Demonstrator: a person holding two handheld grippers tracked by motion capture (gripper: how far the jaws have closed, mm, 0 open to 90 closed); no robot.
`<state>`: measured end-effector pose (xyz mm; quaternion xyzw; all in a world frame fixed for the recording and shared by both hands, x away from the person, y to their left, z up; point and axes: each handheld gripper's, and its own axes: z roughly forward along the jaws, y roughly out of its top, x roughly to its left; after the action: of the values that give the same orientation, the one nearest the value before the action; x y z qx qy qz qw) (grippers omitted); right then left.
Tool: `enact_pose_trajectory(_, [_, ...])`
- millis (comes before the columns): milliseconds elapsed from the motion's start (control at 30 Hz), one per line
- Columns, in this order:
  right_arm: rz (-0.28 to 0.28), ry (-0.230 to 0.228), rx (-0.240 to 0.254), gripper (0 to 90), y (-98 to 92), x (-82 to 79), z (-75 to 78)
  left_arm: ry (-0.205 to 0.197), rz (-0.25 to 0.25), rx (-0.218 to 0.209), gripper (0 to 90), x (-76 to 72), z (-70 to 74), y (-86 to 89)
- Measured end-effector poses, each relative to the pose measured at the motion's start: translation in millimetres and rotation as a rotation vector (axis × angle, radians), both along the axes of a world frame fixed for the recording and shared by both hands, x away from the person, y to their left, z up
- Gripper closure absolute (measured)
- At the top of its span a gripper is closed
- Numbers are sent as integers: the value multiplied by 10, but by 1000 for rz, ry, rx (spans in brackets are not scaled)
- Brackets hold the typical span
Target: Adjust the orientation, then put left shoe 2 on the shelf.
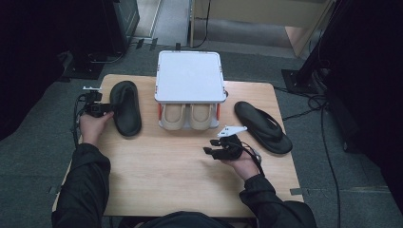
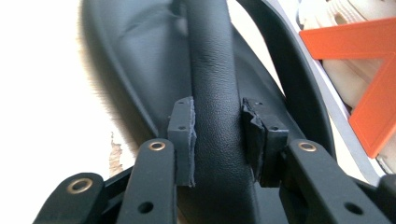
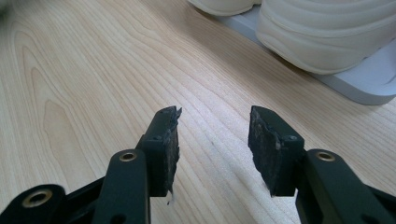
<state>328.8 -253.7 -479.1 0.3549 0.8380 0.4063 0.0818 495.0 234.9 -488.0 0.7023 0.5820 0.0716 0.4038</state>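
Black leather strap (image 2: 212, 84) of our left flat sandal (image 1: 126, 108) runs lengthwise straight ahead between the left hand-held gripper (image 2: 217, 135), whose pads clamp it.

On the wooden bench (image 1: 166, 166) stands a white two-level shoe rack (image 1: 190, 76) with a pair of cream shoes (image 1: 187, 116) on its lower shelf. To its left lies a black slipper (image 1: 126, 107); the left claw (image 1: 108, 109) meets that slipper's near edge, its grip too small to judge from above. To the rack's right lies a second black slipper (image 1: 263, 126). The right claw (image 1: 209, 151) hovers above bare wood before the rack, apart from everything.
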Motion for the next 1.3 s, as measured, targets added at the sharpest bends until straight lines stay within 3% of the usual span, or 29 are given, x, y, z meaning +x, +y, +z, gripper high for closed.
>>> enact_pose_trajectory(133, [-4, 2, 3, 530, 0, 4, 0, 7, -18, 4, 671, -3, 8, -39])
enact_pose_trajectory(333, [0, 0, -1, 530, 9, 9, 10, 25, -21, -46, 674, -18, 1, -16])
enact_pose_trajectory(567, [1, -2, 5, 530, 12, 24, 13, 24, -29, -65, 676, -38, 44, -26])
enact_pose_trajectory(733, [4, -5, 7, 530, 14, 33, 21, 30, -18, -115, 677, -66, 88, 8])
enact_pose_trajectory(1300, [10, -3, 9, 530, 28, 42, 23, -9, -25, -125, 680, -152, 260, -16])
